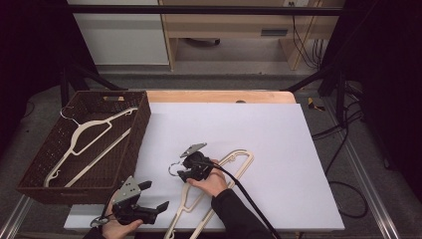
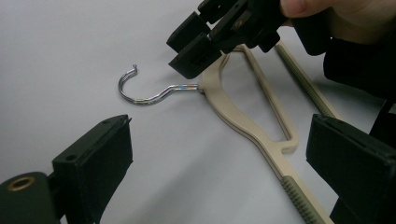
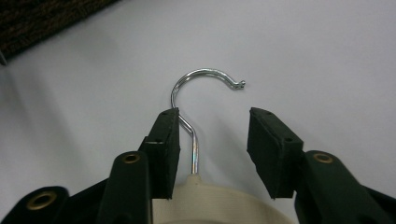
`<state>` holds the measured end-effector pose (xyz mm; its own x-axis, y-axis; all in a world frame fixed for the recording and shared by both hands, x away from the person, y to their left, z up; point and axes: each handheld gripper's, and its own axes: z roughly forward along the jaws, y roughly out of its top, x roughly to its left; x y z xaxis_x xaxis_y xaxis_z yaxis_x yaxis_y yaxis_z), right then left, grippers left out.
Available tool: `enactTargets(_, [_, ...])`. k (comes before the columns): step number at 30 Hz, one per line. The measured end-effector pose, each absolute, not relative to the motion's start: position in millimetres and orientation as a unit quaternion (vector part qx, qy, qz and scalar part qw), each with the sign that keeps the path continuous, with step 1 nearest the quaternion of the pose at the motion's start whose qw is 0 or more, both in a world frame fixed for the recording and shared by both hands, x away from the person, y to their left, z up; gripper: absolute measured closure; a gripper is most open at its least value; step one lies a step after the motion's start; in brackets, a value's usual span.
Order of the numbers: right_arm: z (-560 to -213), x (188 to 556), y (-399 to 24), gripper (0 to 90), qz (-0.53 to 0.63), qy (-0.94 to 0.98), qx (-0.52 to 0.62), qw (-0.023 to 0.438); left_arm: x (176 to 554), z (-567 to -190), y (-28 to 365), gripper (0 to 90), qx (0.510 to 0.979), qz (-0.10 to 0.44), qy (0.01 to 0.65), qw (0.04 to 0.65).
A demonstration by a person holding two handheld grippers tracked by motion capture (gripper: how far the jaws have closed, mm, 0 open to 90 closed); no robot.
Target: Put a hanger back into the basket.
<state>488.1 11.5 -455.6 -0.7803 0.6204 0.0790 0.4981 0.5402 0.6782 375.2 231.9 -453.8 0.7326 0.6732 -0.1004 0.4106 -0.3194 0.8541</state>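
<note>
I find the cream hanger (image 1: 219, 177) flat near the worktop's front edge. My right gripper (image 3: 212, 140) straddles its hook shank, partly open, gripping nothing. My left gripper (image 1: 154, 204) stands wide, empty.

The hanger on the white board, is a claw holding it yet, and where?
Not yet. The right gripper has its jaws on either side of the hanger neck, at the metal hook, with a gap left. The left gripper holds nothing.

Right claw (image 1: 183, 169) over hanger (image 1: 234, 167) neck (white sheet (image 1: 278, 149)).
</note>
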Motion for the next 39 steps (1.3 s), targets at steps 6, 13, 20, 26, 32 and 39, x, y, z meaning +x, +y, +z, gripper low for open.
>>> enactTargets(6, [-464, 488, 19, 67.8, 0.338, 0.884, 0.314, 0.077, 376, -456, 233, 7.6, 0.801, 0.137, 0.340, 0.472])
enactTargets(13, [-468, 491, 19, 77.4, 0.328, 0.889, 0.313, 0.072, 377, -456, 234, 7.7, 0.801, 0.138, 0.342, 0.472])
enactTargets(20, [-469, 490, 20, 87.9, 0.329, 0.892, 0.304, 0.057, 378, -456, 233, 7.8, 0.801, 0.139, 0.344, 0.471])
enactTargets(26, [-466, 488, 19, 88.6, 0.335, 0.888, 0.310, 0.063, 378, -457, 232, 7.8, 0.800, 0.138, 0.345, 0.470])
enactTargets(32, [-457, 486, 16, 89.0, 0.348, 0.881, 0.311, 0.070, 377, -455, 232, 7.9, 0.798, 0.135, 0.347, 0.474])
enactTargets(39, [-436, 478, 3, 89.1, 0.383, 0.870, 0.302, 0.079, 383, -445, 223, 11.8, 0.789, 0.119, 0.357, 0.485])
